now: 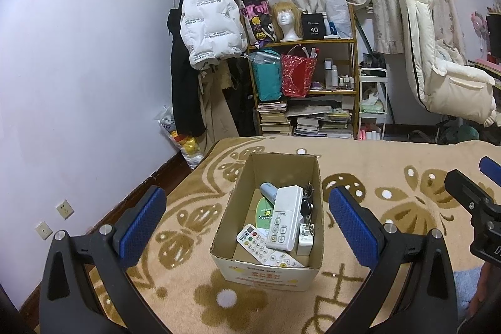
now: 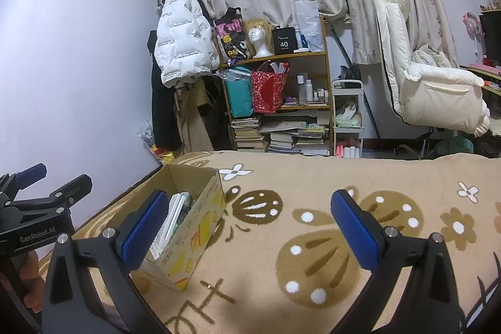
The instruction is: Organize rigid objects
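- Cardboard box [image 1: 266, 224] sits on the patterned blanket [image 1: 391, 287] covering the bed, near the edge by the wall, and the rigid stuff is already piled in it: a big white remote [image 1: 285, 218] on top, a smaller white remote [image 1: 266, 249] under it, a bunch of keys [image 1: 307, 202], a white adapter [image 1: 305, 238] and a pale blue gadget [image 1: 269, 190] at the back.
- Left gripper [image 1: 247, 224] hangs above the box with its jaws spread wide, holding nothing. Right gripper [image 2: 250, 227] is off to the side over bare blanket, jaws equally wide and empty.
- My guess is the job's basically done, so the main risk now is messing it up on the way out.
- Bed is soft, so bumping the box wall with a finger could tip it or nudge it toward the wall-side edge.
- That big remote lies slanted on the pile, not flat. Jostle the box and it could slide or push the keys around.
- Grippers are near each other, so swinging one across could clip the other.
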### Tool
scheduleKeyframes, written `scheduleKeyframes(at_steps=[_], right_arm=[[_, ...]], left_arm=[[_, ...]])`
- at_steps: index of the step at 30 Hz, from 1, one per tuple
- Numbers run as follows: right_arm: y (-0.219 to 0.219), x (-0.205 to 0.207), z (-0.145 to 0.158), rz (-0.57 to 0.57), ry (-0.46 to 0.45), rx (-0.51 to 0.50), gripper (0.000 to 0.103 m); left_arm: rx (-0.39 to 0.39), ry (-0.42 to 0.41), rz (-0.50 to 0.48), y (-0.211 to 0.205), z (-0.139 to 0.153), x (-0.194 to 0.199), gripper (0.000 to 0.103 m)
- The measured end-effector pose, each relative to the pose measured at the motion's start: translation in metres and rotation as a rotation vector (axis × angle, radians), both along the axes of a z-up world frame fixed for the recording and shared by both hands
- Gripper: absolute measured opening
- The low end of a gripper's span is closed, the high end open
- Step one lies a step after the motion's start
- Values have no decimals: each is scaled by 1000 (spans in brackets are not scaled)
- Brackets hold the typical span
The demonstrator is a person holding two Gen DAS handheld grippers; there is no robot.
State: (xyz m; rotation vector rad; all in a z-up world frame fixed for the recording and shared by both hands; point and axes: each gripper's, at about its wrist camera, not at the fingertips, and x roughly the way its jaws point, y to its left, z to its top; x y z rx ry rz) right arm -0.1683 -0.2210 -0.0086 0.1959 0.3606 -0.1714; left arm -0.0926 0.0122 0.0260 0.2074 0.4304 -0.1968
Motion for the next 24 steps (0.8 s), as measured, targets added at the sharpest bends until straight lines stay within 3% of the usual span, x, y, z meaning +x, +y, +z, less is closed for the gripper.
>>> scheduleKeyframes(at_steps=[24], right_arm=[[-6,-3,-4,-3,1,-4,103]], left_arm=[[-1,8,-14,3,-2,2,103]])
